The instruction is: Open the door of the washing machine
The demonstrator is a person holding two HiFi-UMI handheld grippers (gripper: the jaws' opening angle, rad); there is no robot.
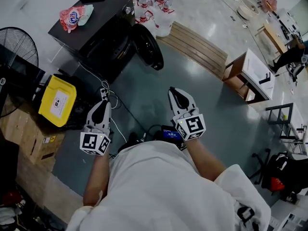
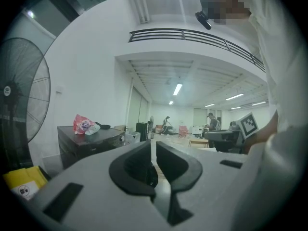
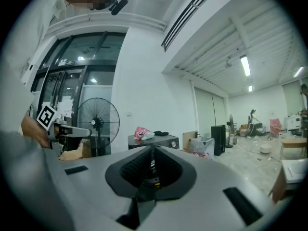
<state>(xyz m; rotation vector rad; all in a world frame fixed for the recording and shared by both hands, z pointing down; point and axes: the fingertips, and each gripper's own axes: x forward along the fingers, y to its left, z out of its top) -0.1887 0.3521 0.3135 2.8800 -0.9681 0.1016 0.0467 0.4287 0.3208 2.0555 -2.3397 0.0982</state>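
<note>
washing machine point(image 1: 91, 30) door point(image 1: 147, 46) hangs swung open, well ahead of both tongs; left tongs point(image 1: 103, 103) slightly apart, right tongs point(image 1: 176, 93) closed, both empty; keep clear.

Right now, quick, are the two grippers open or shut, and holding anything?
Left gripper: open a little, empty.
Right gripper: shut, empty.

The washing machine point(image 1: 91, 30) and its door point(image 1: 147, 44), in the upper left, are black. The bag point(image 1: 72, 17) on top is pink and white. The box point(image 1: 57, 101) at the left is yellow. The left hand-held gripper point(image 1: 103, 101) and the right hand-held gripper point(image 1: 174, 91) are pale grey, with black-and-white square patterns.
</note>
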